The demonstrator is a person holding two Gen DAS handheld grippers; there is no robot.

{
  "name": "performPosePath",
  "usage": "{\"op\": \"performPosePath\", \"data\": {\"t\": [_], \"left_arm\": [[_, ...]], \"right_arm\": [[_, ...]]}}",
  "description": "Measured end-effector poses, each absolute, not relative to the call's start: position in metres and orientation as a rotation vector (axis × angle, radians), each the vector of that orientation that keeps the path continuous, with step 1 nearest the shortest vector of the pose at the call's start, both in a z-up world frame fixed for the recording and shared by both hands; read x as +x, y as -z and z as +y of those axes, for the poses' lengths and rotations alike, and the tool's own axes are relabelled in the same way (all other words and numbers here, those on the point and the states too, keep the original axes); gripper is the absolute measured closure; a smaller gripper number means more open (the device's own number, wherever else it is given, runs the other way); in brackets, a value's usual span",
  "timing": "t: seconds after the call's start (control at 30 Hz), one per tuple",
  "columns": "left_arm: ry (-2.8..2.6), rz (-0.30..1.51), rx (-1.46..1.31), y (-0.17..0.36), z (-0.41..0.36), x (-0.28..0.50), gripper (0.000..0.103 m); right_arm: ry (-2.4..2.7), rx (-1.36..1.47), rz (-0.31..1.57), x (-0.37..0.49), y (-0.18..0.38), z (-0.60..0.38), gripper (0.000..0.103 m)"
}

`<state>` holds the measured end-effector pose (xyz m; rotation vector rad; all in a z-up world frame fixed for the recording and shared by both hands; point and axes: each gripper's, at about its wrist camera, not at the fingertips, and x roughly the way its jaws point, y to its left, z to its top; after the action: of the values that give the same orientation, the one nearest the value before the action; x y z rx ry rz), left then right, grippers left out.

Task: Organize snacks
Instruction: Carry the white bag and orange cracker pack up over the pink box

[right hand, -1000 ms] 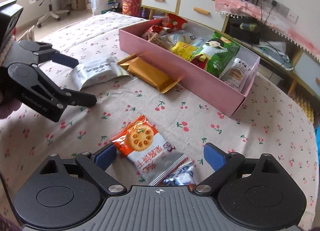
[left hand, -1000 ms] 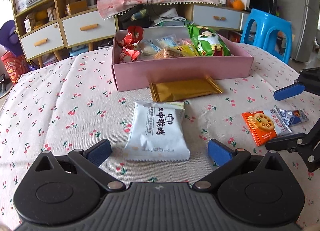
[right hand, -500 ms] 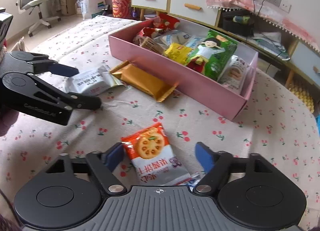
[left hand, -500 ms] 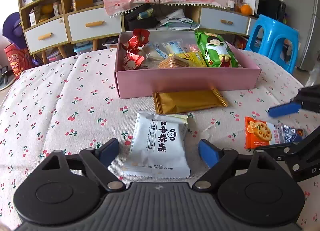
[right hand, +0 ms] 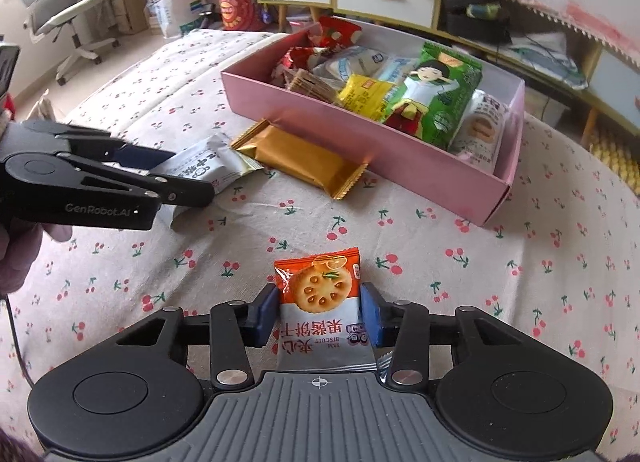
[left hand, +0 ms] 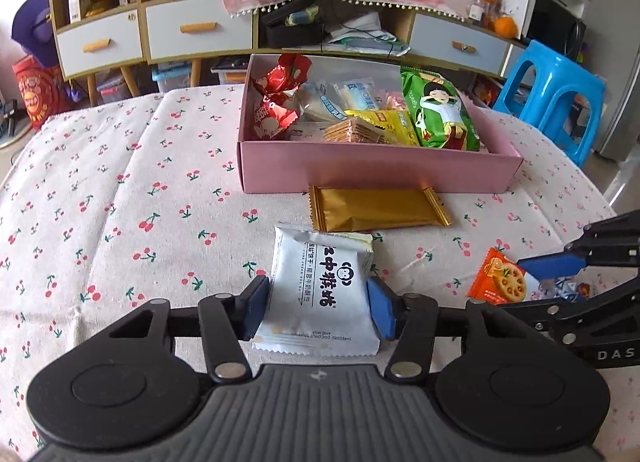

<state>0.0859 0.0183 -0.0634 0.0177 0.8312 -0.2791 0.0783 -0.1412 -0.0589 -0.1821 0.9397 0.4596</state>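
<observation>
- Left: the left hand-held gripper (left hand: 318,308) has just been closing, and we see its blue pads touching both side edges of the white snack packet (left hand: 320,294), which lies flat on the cherry-print worktop (left hand: 100,197). We judge this to be the grasp step.
- Centre: a gold wrapped bar (left hand: 378,207) lies just in front of the pink box (left hand: 380,171), untouched.
- Centre, container: the pink box holds red wrapped sweets (left hand: 276,101) at its left end, pale sachets, a stack of crackers (left hand: 352,129), a yellow packet and a green bag (left hand: 440,113) toward the right. A further pale packet (right hand: 482,121) sits at its far right end.
- Right: the right hand-held gripper (right hand: 320,312) has likewise just been closing, and its pads now clamp the orange biscuit packet (right hand: 320,294), which also rests on the worktop.
- Next move, in our judgement: lift both packets clear and carry them over the box wall into free space.
</observation>
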Motion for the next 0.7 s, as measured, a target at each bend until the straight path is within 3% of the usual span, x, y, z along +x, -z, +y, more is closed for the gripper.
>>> {"op": "performPosePath", "data": {"t": [0.7], "left_arm": [[0.279, 0.916, -0.104, 0.039, 0.019, 0.086, 0.057]], "right_arm": [[-0.357, 0.172, 1.083, 0.096, 0.037, -0.172, 0.062]]}}
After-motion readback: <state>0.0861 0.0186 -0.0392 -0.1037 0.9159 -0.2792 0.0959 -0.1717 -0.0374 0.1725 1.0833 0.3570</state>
